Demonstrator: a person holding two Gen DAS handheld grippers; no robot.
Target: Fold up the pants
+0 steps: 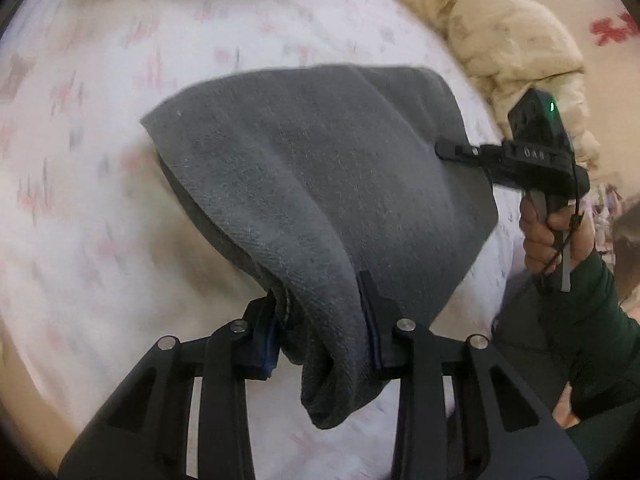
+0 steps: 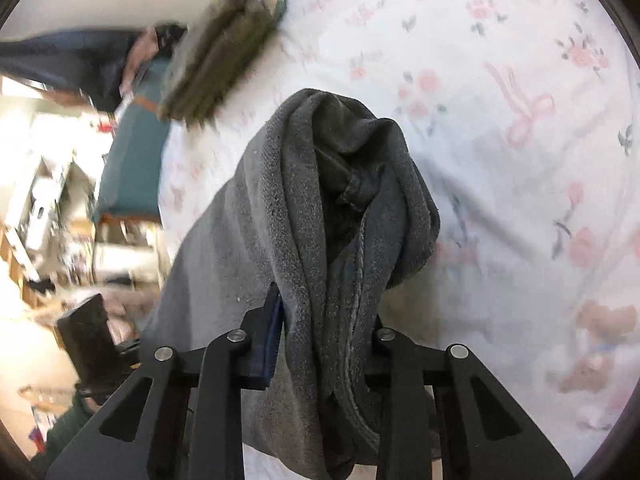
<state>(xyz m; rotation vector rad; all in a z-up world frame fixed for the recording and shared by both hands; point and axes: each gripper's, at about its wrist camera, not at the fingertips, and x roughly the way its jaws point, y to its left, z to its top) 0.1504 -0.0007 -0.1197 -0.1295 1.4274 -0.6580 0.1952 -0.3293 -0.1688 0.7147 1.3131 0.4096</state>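
A flowered bed (image 1: 100, 184) lies below. The grey pants (image 1: 320, 168) hang folded above it, one edge clamped in the left gripper (image 1: 322, 340), the other in the right gripper (image 2: 324, 340). Mid-fold, seemingly; next, lower them flat near the olive stack (image 2: 224, 52).

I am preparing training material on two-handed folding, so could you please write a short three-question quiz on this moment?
1. True or false: the left gripper is open and clear of the grey pants.
2. Multiple choice: where is the folded olive-green garment? A) between the right gripper's fingers B) on the floral bedsheet, beyond the pants C) under the cream padded jacket
3. Fill in: the right gripper is shut on a bunched edge of the ____.

Key: 1. False; both grippers clamp the pants, which hang above the sheet. 2. B. 3. Pants.
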